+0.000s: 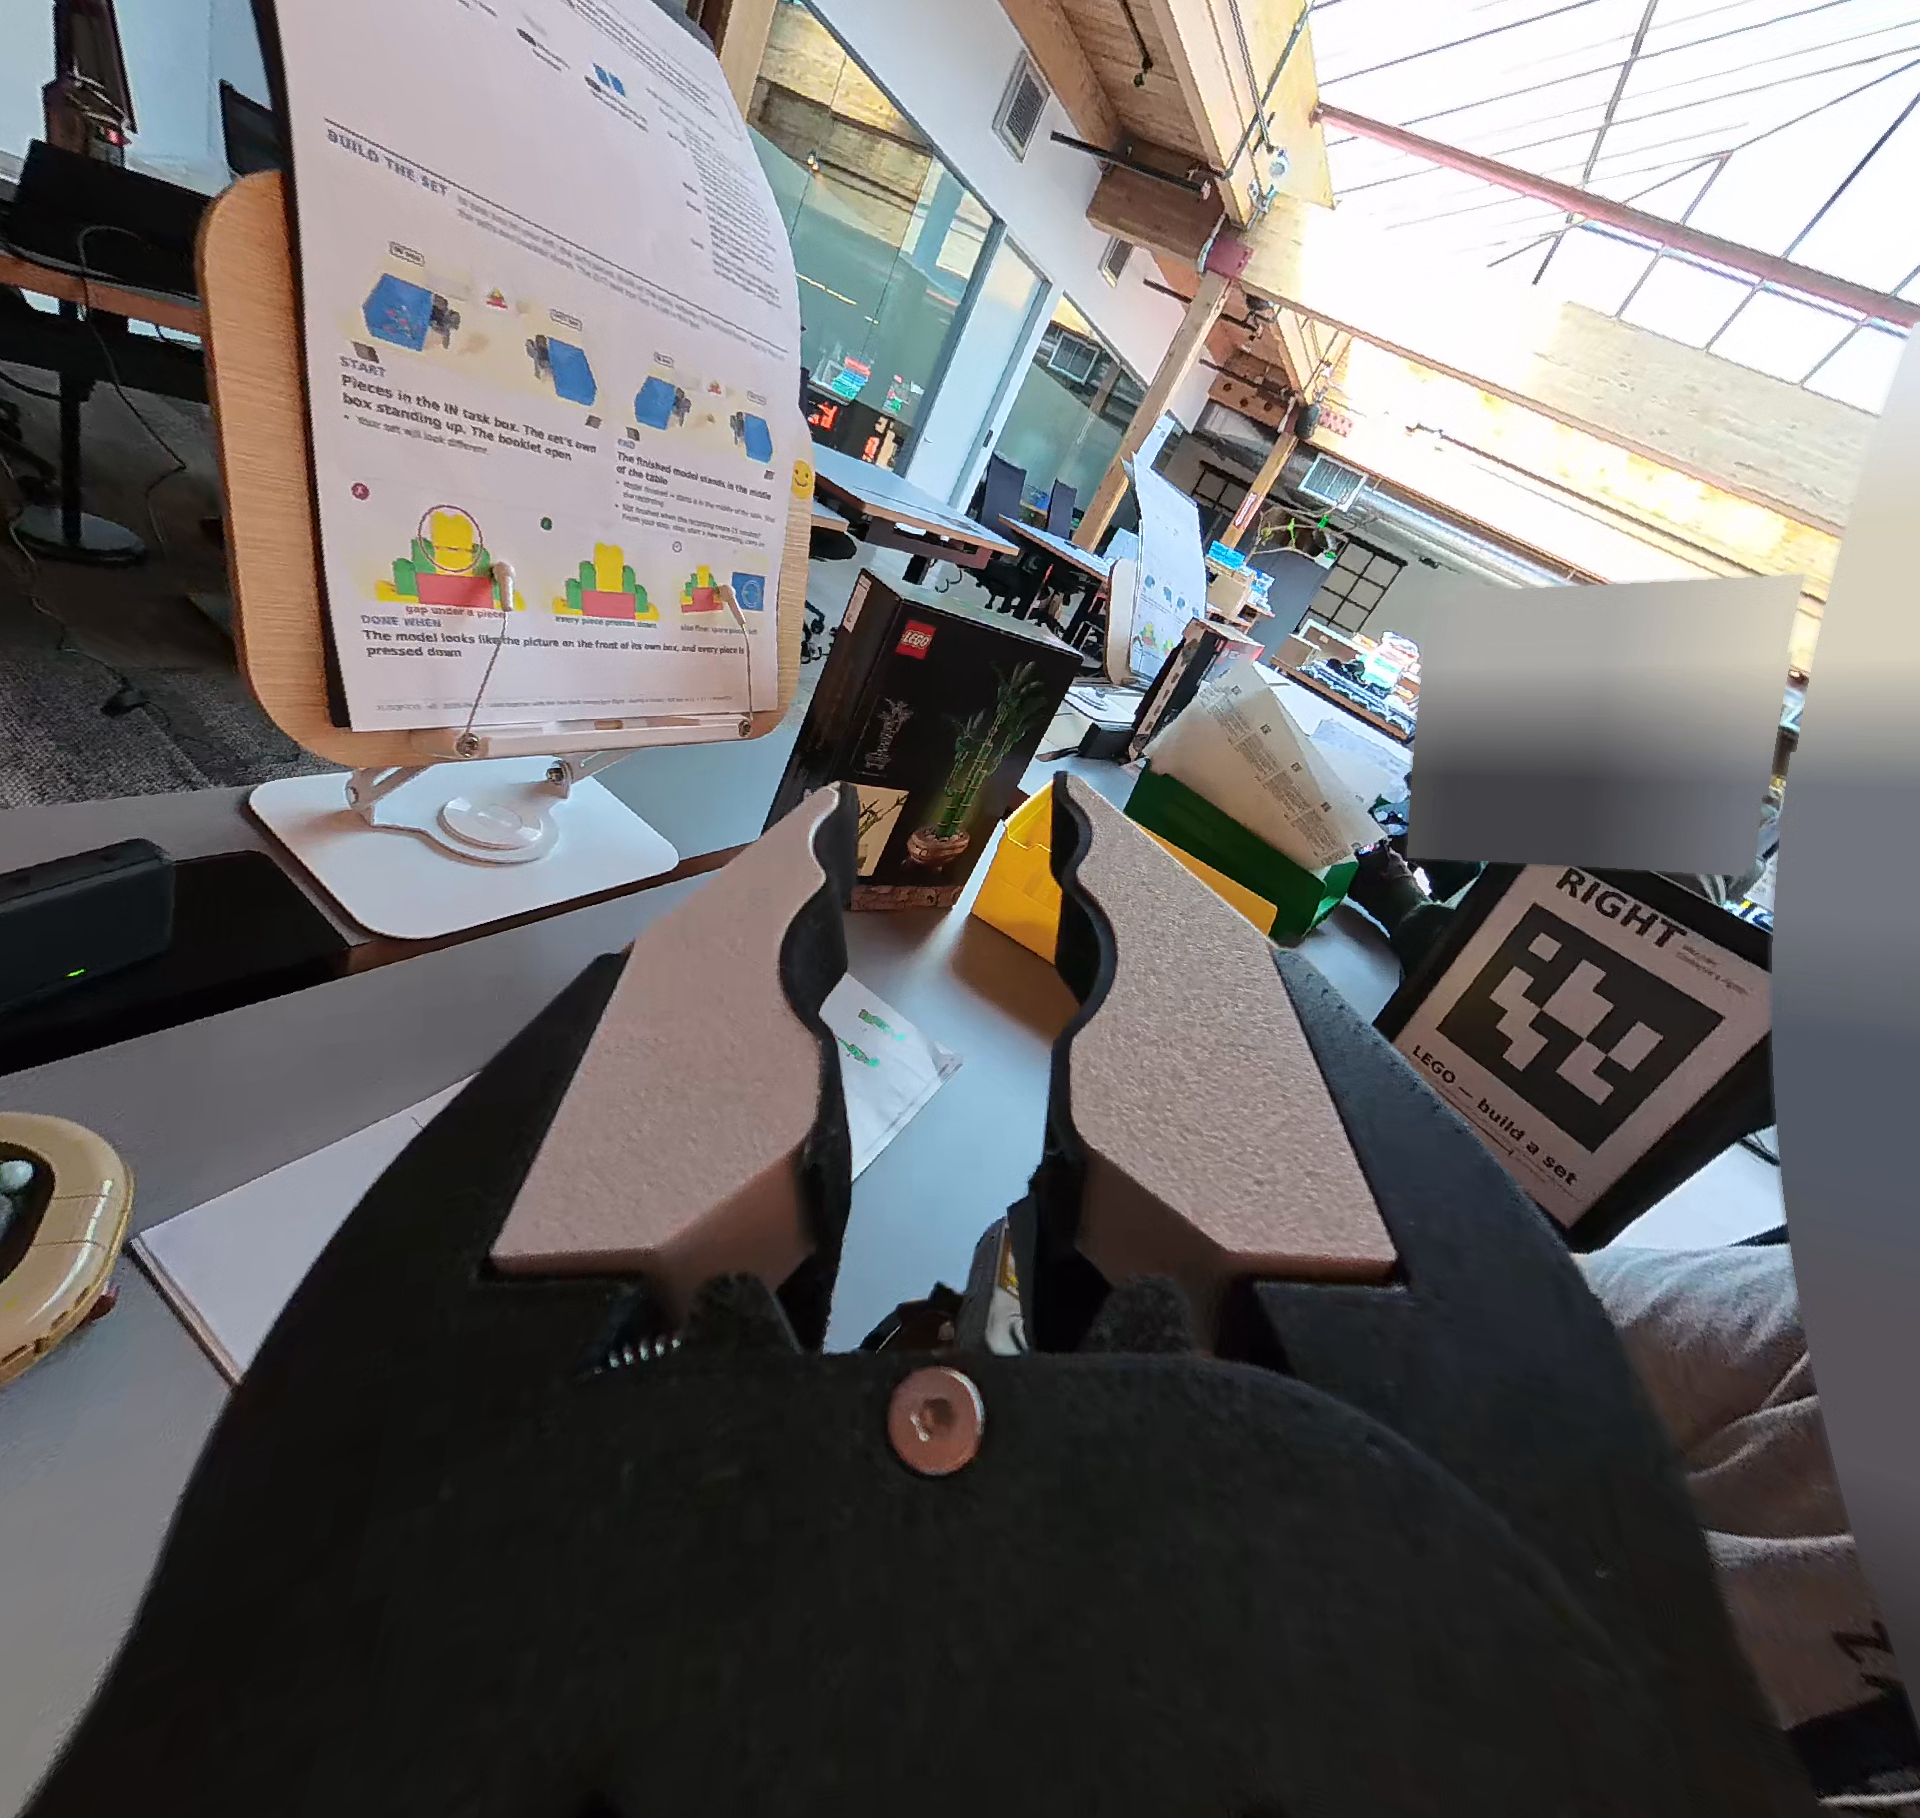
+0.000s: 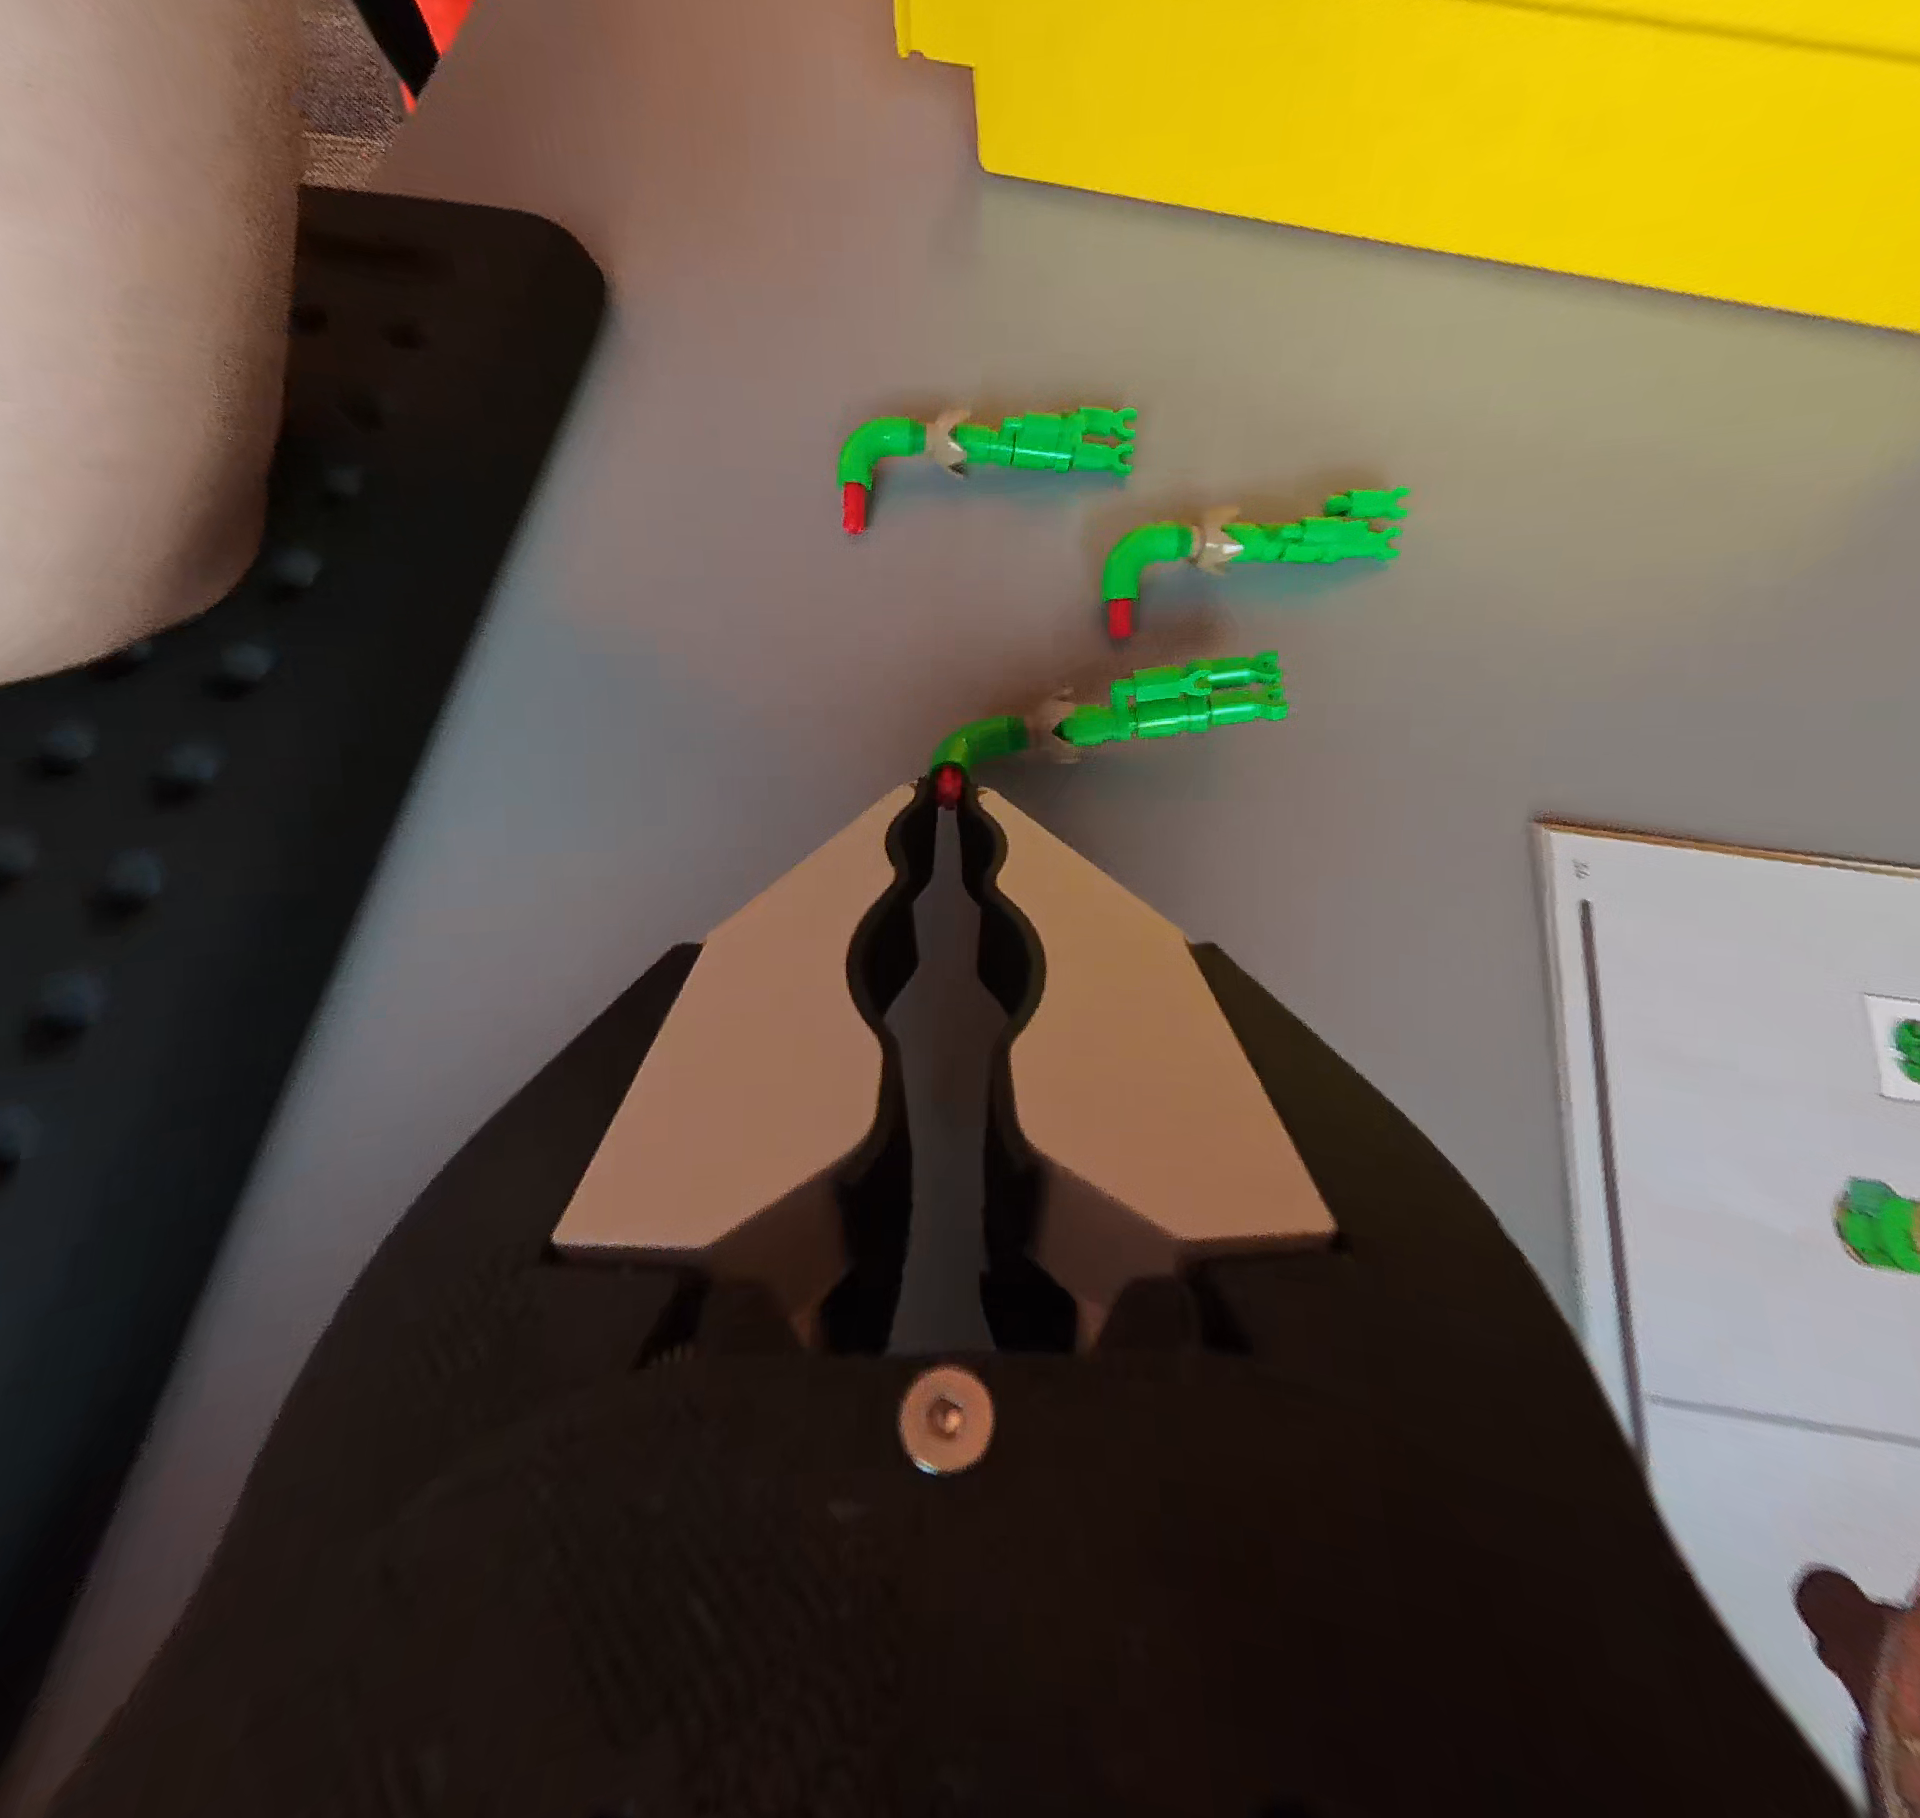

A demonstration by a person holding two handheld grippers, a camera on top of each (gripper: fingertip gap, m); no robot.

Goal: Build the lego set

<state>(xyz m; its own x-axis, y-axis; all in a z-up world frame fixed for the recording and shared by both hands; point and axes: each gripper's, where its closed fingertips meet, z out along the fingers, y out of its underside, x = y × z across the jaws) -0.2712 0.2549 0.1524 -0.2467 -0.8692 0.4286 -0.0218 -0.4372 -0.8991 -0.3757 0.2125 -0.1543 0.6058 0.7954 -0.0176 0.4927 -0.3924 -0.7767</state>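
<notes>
Right at the jaws' tips: nearest green stem's red peg.

Glossy green plastic lego stems lie on the smooth matt grey table. Upper right, a matt yellow cardboard box. The right gripper's fingers look grainy tan plastic.

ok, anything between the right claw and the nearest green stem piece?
Nothing. The right claw is already at the nearest stem, nearly shut around its red tip. The other two stems lie apart beyond it on bare table.
</notes>
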